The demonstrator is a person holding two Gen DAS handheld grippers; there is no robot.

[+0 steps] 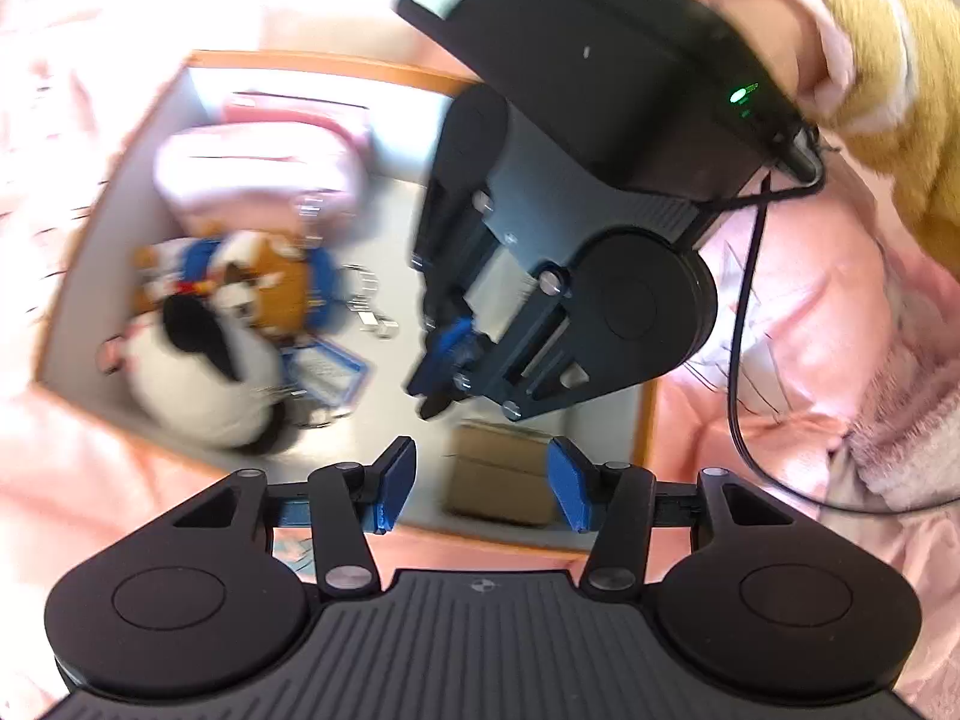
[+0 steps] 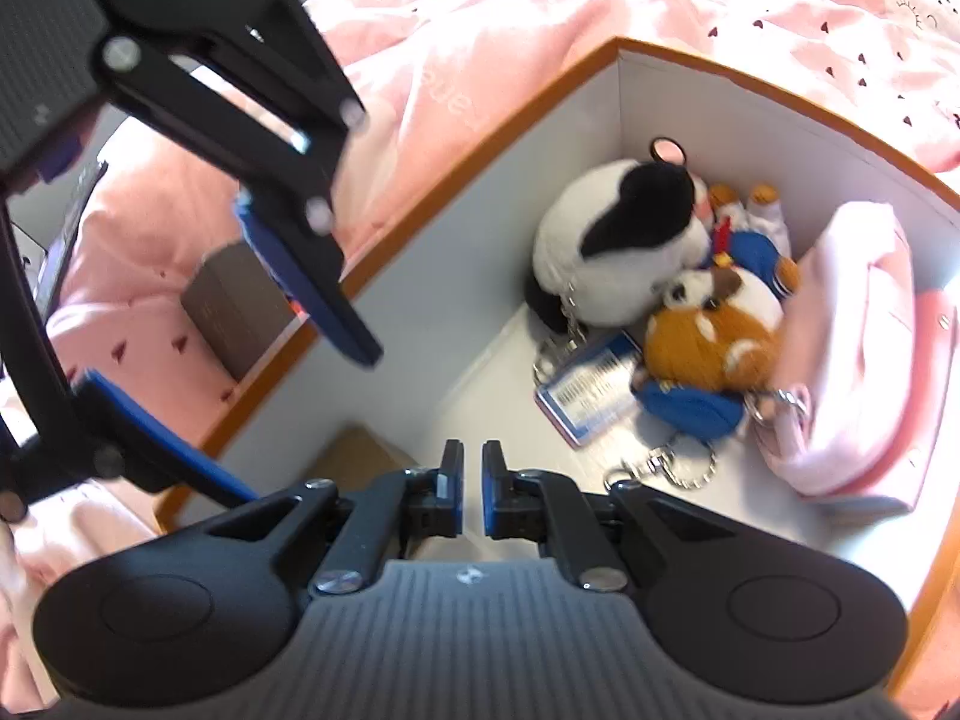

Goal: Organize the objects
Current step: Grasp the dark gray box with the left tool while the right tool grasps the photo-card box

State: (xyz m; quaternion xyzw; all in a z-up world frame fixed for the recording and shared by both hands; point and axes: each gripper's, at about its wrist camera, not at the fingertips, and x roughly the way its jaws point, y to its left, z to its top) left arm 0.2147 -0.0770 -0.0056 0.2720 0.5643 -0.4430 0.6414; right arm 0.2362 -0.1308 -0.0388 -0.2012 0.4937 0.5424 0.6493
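Note:
An orange-rimmed white box sits on a pink bedspread. Inside lie a black-and-white plush, a brown-and-white plush, a blue plush keychain, a blue-framed card, a pink pouch and a small brown cardboard box. My left gripper is open and empty above the cardboard box. My right gripper is nearly closed and empty over the box floor; it also shows in the left wrist view.
Pink bedding surrounds the box on all sides. A grey-brown box and a dark device lie on the bedding outside the box's left wall. A hand in a furry yellow sleeve holds the right gripper.

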